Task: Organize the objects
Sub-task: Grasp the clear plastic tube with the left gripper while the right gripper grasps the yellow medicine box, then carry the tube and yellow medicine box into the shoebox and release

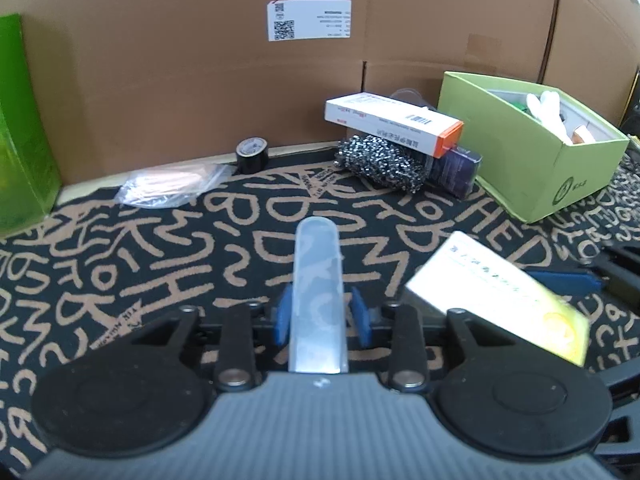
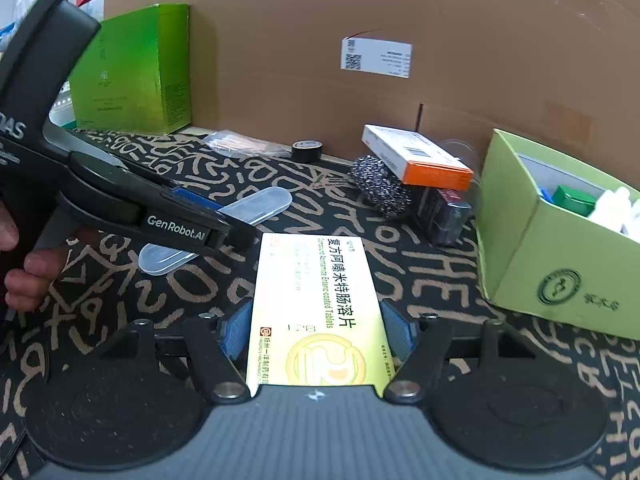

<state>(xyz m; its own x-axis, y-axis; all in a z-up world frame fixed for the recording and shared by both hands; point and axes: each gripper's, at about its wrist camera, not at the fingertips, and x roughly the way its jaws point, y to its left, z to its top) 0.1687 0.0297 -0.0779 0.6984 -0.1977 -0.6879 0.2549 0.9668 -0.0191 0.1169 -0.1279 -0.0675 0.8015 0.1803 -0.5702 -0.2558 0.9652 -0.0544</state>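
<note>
My left gripper point(image 1: 320, 314) is shut on a clear plastic case point(image 1: 318, 292), held above the patterned mat; it also shows in the right wrist view point(image 2: 224, 222) with the clear case point(image 2: 260, 204). My right gripper point(image 2: 316, 330) is shut on a yellow-white tablet box point(image 2: 316, 308), also seen in the left wrist view point(image 1: 500, 296). An open green box point(image 1: 532, 148) with several items inside stands at the right point(image 2: 560, 240). A white-orange medicine box point(image 1: 392, 120) rests on a steel scourer point(image 1: 380, 160) and a dark packet point(image 1: 456, 168).
A black tape roll point(image 1: 251, 155) and a clear bag point(image 1: 168, 184) lie by the cardboard wall point(image 1: 200, 60). A tall green carton point(image 2: 136, 68) stands at the far left. The black and tan patterned mat point(image 1: 160, 248) covers the surface.
</note>
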